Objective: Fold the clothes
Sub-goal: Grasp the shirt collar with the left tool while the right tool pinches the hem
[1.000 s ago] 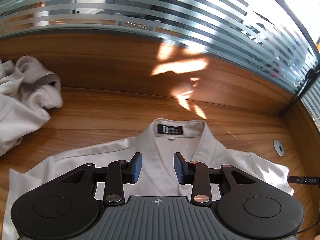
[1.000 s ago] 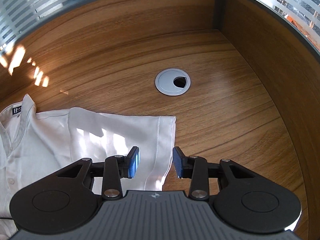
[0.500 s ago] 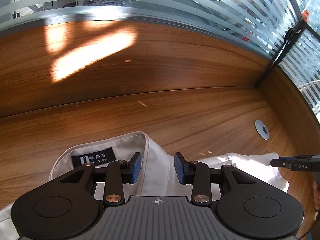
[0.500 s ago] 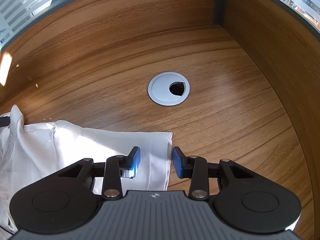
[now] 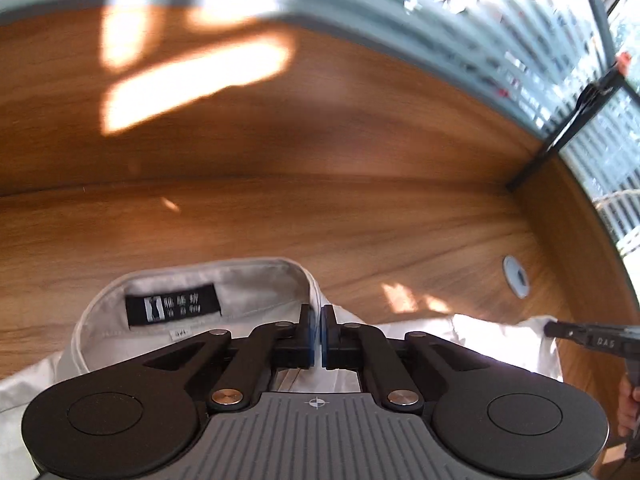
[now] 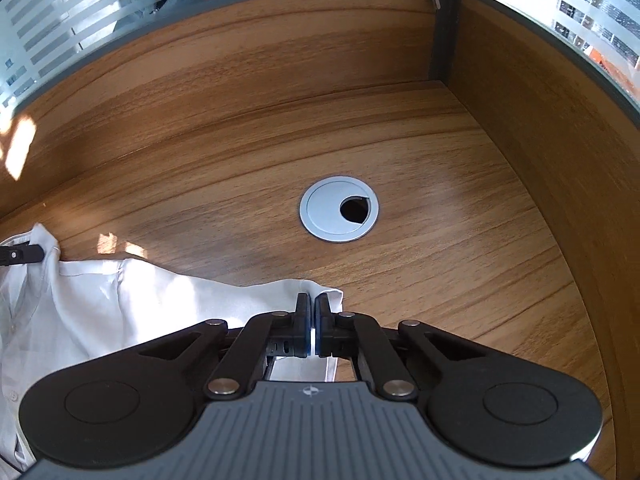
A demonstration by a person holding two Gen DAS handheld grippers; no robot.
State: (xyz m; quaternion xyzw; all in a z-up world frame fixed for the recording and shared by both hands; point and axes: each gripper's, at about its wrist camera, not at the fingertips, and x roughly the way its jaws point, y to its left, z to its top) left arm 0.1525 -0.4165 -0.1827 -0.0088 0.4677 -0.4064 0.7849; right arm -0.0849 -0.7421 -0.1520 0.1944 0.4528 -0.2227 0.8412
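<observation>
Both tongs are clamped on the white shirt (image 5: pixel 248 280): left gripper (image 5: pixel 318 334) by the collar, right gripper (image 6: pixel 311 328) on the sleeve corner (reads "DAS"); black neck label (image 5: pixel 173 309), lettering too blurry.

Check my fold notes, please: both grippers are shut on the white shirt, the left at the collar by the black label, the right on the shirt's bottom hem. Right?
Not quite. The right gripper is shut on the short sleeve's cuff, not the bottom hem, as the right wrist view shows. The left gripper is shut on the white shirt at the collar by the black label.
</observation>
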